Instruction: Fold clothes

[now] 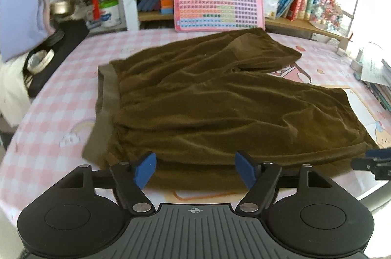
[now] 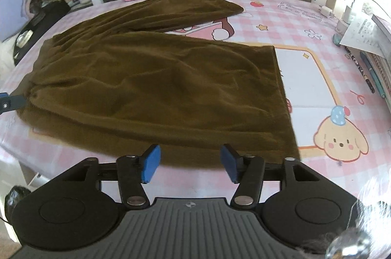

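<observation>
A pink checked tabletop (image 1: 56, 98) in front of crowded bookshelves carries brown shorts (image 1: 200, 98) spread flat, waistband (image 1: 108, 88) to the left, both legs splayed right. Just below the shorts' near edge, the left gripper (image 1: 194, 170) and right gripper (image 2: 189, 165) stand spread, pinching nothing. Each should probably bite that near edge squarely, then carry it evenly over the far leg

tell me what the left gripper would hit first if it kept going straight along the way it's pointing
Most likely the brown shorts: the open left gripper points down at their near edge, nothing between its blue pads. Depth is unclear, so it might touch the checked table cover just before the fabric.
</observation>
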The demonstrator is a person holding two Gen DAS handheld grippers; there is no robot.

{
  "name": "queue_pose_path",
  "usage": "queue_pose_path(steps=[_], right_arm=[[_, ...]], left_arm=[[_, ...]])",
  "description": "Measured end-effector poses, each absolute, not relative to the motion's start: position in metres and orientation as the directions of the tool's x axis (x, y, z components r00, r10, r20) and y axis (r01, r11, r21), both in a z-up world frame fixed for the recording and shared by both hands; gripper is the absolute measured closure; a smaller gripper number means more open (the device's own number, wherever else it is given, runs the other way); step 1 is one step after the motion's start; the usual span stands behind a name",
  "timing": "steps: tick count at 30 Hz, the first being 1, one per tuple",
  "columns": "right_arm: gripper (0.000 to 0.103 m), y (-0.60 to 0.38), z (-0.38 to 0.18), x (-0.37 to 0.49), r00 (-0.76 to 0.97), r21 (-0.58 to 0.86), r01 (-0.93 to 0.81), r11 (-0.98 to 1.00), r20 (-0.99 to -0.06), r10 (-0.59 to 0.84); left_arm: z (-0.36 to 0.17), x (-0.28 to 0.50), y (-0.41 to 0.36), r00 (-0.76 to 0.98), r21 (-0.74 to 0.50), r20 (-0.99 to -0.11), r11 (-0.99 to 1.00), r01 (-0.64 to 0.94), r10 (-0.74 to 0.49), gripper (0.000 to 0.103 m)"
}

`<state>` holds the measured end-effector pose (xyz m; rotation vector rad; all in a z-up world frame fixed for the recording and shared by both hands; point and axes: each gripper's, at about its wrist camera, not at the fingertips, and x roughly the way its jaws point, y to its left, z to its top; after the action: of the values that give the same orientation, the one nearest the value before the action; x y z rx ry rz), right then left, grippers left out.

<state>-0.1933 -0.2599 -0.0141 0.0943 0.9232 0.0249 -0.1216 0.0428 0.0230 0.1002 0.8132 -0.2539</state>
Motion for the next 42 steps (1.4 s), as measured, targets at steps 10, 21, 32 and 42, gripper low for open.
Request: queue_pose_path(steps=[10, 21, 32, 42], right_arm=[[0.037, -0.195, 0.001, -0.166, 0.643, 0.048, 0.086, 0.995, -0.765, -0.019], [0.033, -0.181, 0.032, -0.133, 0.653, -0.054, 0.026, 0.998, -0.755, -0.058], [0.022, -0.21, 0.087, -0.014, 0.692, -0.212, -0.391, 0.896, -0.709, 0.134], [0.026, -0.276, 0.047, 0.164, 0.603, -0.185, -0.494, 0.85, -0.777, 0.181]], left_arm=[[0.025, -0.059, 0.109, 0.646, -0.042, -0.723, 0.948, 0.315, -0.246, 0.022], [0.021, -0.003, 0.138, 0.593, -0.131, -0.748, 0.942, 0.308, -0.297, 0.022], [0.039, 0.044, 0.139, 0.635, -0.134, -0.72, 0.954, 0.27, -0.281, 0.022], [0.019, 0.099, 0.099, 0.689, -0.017, -0.713, 0.985, 0.169, -0.13, 0.024]])
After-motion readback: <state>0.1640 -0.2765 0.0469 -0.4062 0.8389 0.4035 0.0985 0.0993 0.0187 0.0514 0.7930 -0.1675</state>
